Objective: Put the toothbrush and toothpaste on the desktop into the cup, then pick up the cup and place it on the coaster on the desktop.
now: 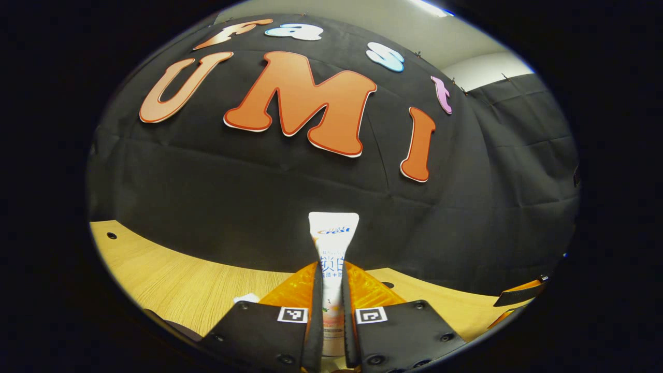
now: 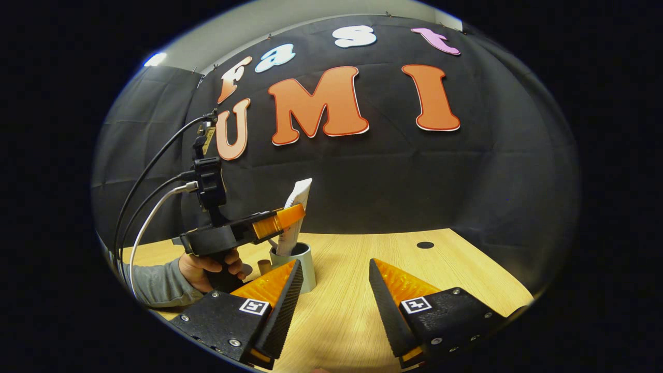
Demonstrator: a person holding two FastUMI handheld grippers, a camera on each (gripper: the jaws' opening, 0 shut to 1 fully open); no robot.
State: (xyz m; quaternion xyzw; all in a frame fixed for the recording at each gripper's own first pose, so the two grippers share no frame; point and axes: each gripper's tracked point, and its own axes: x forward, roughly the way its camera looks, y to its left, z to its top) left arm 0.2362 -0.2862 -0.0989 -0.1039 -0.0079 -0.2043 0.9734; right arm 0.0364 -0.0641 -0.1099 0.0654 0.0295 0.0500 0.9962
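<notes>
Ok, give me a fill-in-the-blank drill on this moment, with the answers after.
1. The left gripper is shut on the ____.
2. The right gripper has its jaws ____.
3. The toothpaste tube is tilted, its lower end inside the ____.
4. A hand holds the left gripper by its ____.

Answers: toothpaste tube; open; cup; handle

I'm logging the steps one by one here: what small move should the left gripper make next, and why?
Probably lower it a little further, then open. The left gripper is shut on the toothpaste, and in the right gripper view the tube's lower end already dips inside the cup. The right gripper is open and holds nothing.
</notes>
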